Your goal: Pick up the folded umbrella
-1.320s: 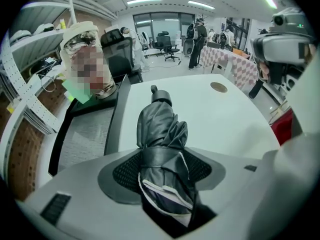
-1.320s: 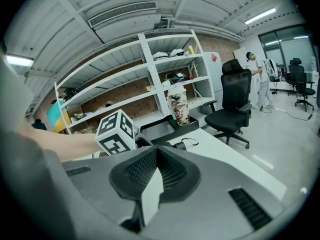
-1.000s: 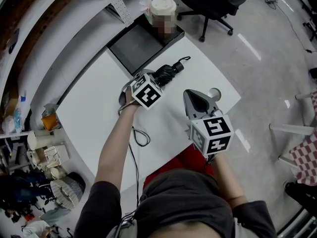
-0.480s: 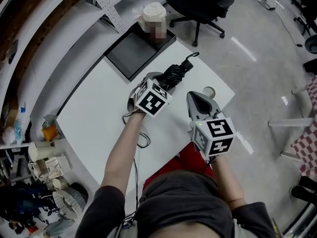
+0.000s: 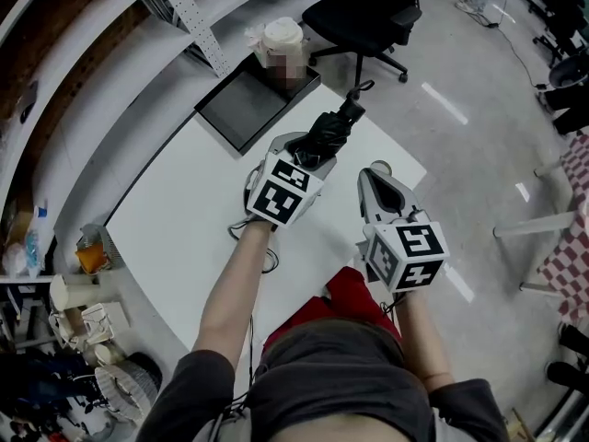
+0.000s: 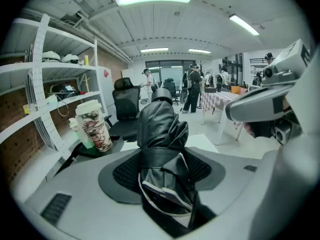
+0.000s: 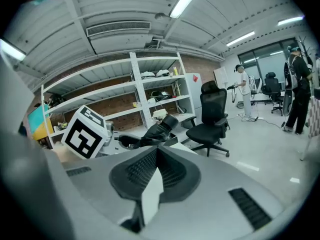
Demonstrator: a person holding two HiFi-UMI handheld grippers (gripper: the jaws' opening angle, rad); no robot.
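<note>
The folded umbrella [image 5: 331, 129] is black, with a strap handle at its far end, and hangs in the air above the white table [image 5: 175, 201]. My left gripper [image 5: 311, 151] is shut on its bundled fabric. In the left gripper view the umbrella [image 6: 159, 144] fills the gap between the jaws of the left gripper [image 6: 162, 184]. My right gripper [image 5: 379, 175] hovers to the right of it over the table's near edge, jaws shut with nothing in them. From the right gripper view, the right gripper [image 7: 156, 170] has the umbrella [image 7: 159, 130] ahead to its left.
A dark tray [image 5: 241, 107] lies at the table's far corner with a lidded paper cup [image 5: 282, 40] on it. A black office chair [image 5: 368, 12] stands beyond. A cable [image 5: 265, 258] trails on the table. Shelving [image 5: 55, 274] lines the left wall.
The left gripper has lifted the umbrella off the table and carried it up and to the right. The right gripper has stayed shut and drifted slightly right.
</note>
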